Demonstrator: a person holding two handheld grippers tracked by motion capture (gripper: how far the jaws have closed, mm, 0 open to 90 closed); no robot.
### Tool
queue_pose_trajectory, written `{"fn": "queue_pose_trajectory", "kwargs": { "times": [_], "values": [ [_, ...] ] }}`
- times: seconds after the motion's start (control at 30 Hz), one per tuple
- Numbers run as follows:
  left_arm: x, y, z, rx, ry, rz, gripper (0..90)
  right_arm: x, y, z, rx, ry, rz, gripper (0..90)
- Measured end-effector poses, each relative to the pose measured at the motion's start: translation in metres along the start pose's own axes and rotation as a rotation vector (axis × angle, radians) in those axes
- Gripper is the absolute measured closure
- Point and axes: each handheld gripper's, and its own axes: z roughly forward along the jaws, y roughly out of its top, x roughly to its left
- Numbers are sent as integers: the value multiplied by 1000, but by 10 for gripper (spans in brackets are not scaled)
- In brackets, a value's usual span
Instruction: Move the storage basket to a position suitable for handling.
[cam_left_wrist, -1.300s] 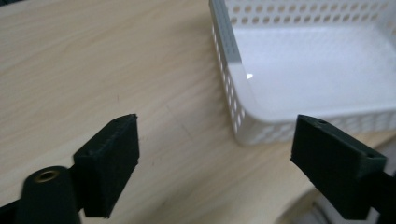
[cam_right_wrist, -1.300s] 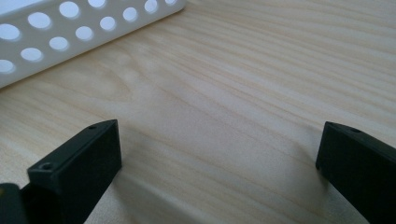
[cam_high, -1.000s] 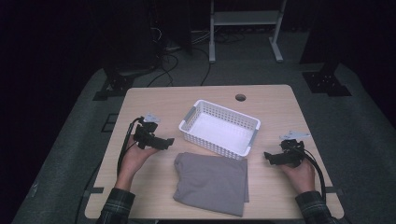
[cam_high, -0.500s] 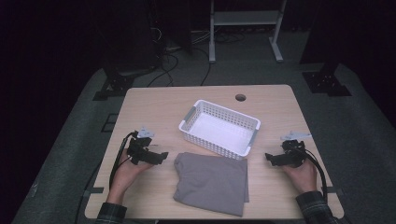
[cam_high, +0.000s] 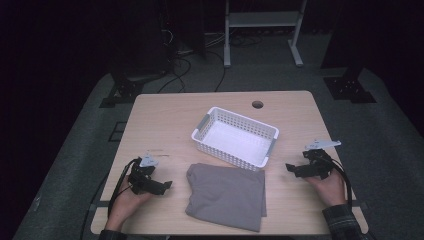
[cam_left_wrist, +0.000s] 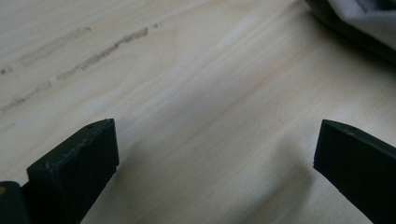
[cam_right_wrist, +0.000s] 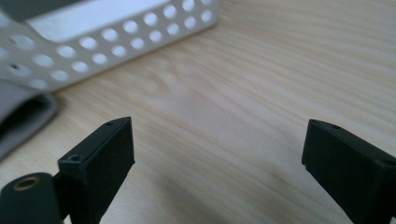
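My left tool (cam_high: 167, 184) and right tool (cam_high: 290, 168) rest low on the table (cam_high: 165, 120), jaws spread, flanking the folded cloth (cam_high: 227, 195).

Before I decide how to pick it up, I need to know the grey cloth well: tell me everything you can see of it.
The grey cloth is a plain, soft-looking fabric folded into a rough rectangle, lying flat on the wooden table near its front edge. Layered edges show along its right side. Its far edge lies right by the white perforated basket; whether they touch is unclear. It sits between the left gripper and the right gripper, both open and apart from it.
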Motion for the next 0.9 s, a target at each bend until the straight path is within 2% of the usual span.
{"fn": "queue_pose_trajectory", "kwargs": {
  "times": [0.13, 0.33, 0.53, 0.9],
  "values": [
    [-1, -4, 0, -15, 0, 19, 0, 2, 4, -6, -14, 18, -8, 86],
    [1, -14, 0, -96, -14, 35, 0, 7, 12, -14, -29, 45, -37, 86],
    [1, -16, -1, -99, -15, 37, 0, 13, 24, -22, -55, 79, -48, 86],
    [2, -16, -1, -103, -8, 24, 0, 30, 48, -24, -74, 142, -106, 97]
  ]
}}
